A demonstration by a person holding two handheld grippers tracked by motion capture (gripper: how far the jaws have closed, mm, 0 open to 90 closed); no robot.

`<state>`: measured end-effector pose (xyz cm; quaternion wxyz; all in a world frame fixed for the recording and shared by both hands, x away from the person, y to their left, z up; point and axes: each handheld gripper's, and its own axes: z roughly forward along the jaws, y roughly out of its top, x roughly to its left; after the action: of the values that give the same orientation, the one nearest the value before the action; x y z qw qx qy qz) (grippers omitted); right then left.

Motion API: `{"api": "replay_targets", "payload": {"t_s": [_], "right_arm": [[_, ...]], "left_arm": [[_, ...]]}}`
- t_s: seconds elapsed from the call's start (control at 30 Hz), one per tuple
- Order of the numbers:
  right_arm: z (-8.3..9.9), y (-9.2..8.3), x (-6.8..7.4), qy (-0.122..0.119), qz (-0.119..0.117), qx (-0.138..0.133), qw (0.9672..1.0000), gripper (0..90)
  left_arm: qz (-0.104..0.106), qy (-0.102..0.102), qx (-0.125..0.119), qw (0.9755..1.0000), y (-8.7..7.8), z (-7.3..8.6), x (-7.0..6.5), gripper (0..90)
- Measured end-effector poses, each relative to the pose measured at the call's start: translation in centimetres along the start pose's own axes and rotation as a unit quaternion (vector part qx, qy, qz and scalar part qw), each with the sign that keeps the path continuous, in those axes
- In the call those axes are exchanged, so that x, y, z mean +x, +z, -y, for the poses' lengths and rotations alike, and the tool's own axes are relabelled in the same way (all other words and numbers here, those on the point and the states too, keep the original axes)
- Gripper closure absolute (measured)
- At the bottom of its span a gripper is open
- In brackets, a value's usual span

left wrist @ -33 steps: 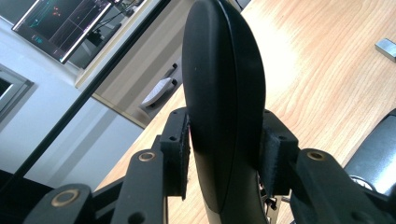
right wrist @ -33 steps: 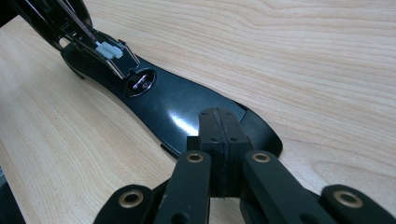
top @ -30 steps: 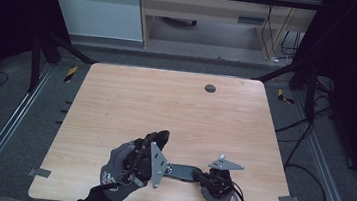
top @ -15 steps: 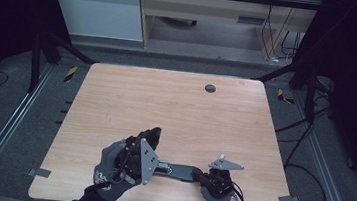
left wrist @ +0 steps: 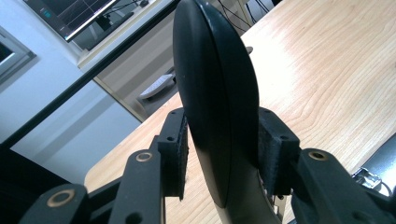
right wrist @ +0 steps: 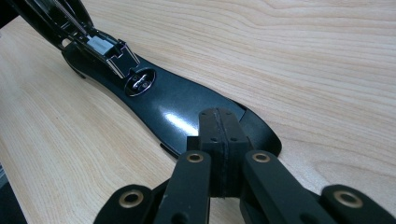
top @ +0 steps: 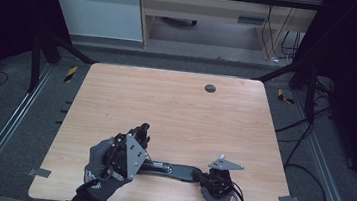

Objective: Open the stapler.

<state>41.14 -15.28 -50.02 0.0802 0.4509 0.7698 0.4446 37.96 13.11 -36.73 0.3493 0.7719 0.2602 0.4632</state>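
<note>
— Where was the black stapler [top: 171, 170] lying?

— Near the table's [top: 176, 105] front edge, between both hands, with wide bare wood stretching behind it.

— And the left gripper [left wrist: 219, 154]?

— Its jaws pinched the stapler's lifted top arm [left wrist: 215, 93], raised off the base.

— The right gripper [right wrist: 218, 140]?

— Pressed together, its tips down on the base's rounded end, well clear of the right edge.

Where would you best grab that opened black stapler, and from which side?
By its raised upper arm, pads on the two flanks, jaws running along its length, as the left gripper does: it is slim there. The base lies flat on the table.
</note>
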Motion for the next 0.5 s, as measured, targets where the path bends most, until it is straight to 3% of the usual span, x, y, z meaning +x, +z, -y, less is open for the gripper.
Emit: {"api": "replay_targets", "payload": {"t_s": [0.5], "right_arm": [[0.0, 0.0, 0.0, 0.001, 0.001, 0.000, 1.0000, 90.0]], "left_arm": [[0.003, -0.026, -0.007, 0.9996, -0.4, 0.8, 1.2, 57.5]]}}
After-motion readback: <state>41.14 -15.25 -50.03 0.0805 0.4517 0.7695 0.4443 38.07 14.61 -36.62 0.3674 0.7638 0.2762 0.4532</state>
